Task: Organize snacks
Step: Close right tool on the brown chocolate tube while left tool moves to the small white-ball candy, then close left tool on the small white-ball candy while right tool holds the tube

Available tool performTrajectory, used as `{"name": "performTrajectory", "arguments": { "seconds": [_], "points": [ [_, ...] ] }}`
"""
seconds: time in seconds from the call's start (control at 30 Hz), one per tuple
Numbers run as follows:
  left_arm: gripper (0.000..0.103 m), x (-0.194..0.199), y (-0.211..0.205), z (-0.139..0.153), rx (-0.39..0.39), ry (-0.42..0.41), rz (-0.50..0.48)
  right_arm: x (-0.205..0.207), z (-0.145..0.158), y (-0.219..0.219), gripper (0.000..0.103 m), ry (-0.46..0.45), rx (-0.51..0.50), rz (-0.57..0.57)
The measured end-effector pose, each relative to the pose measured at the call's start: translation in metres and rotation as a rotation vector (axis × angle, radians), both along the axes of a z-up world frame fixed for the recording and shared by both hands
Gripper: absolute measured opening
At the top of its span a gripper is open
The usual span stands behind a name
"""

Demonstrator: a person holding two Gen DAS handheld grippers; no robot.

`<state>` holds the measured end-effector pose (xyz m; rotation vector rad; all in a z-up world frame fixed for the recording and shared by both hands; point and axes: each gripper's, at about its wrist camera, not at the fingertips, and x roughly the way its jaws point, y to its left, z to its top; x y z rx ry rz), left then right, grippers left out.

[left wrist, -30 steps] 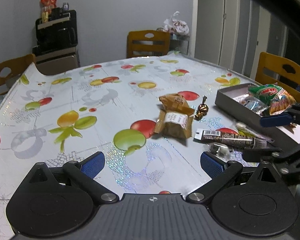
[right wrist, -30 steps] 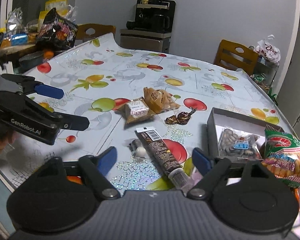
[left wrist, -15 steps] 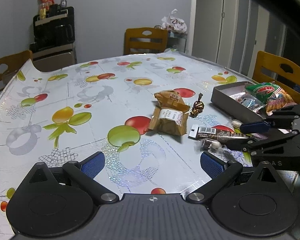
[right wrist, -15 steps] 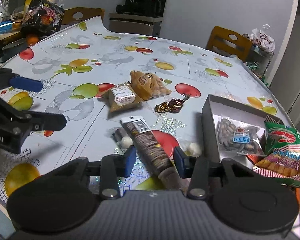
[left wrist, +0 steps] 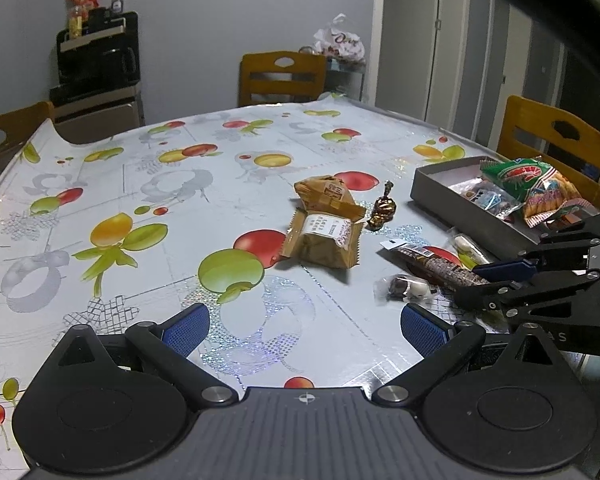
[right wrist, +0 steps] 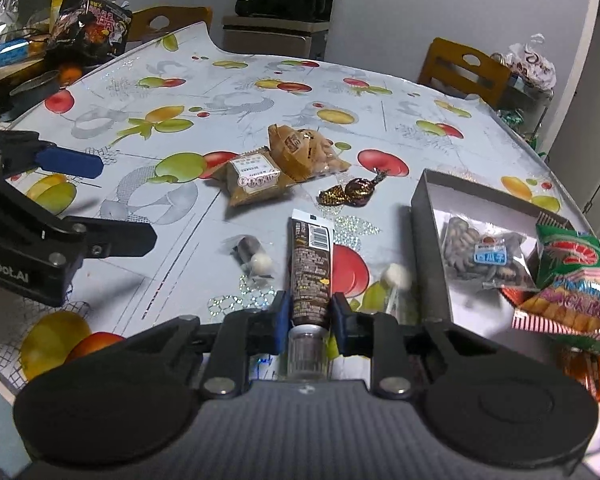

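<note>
Brown tube [right wrist: 310, 264] lies lower centre of the right wrist view, cap end toward you; your right gripper [right wrist: 309, 318] is closing on it, pads against both sides, where a sec ago they stood wide. Box [right wrist: 428, 216] w/ snacks sits right of it. Fruit-print tablecloth [right wrist: 260, 92], wooden chair [left wrist: 282, 78] and grey wall behind. Left gripper [left wrist: 305, 322] open, empty, unmoved.
</note>
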<state>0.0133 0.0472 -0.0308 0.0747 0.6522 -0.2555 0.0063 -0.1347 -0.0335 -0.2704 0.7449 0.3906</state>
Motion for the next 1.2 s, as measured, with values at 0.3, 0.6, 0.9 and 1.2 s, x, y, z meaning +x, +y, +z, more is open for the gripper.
{"name": "performTrajectory", "arguments": {
  "seconds": [0.3,0.6,0.9,1.2],
  "points": [
    [0.103,0.008,-0.018,-0.003,0.014,-0.001,-0.041,-0.016,0.004,-0.009,0.023,0.04,0.008,-0.003],
    [0.09,0.021,-0.05,-0.008,0.017,-0.003,-0.104,-0.02,0.006,-0.021,0.032,0.066,0.061,-0.042],
    [0.077,0.031,-0.062,-0.011,0.016,0.013,-0.135,-0.025,0.007,-0.023,0.042,0.054,0.076,-0.018],
    [0.051,0.042,-0.063,-0.017,-0.014,0.056,-0.136,-0.027,0.008,-0.026,0.042,0.049,0.076,-0.013]
  ]
}}
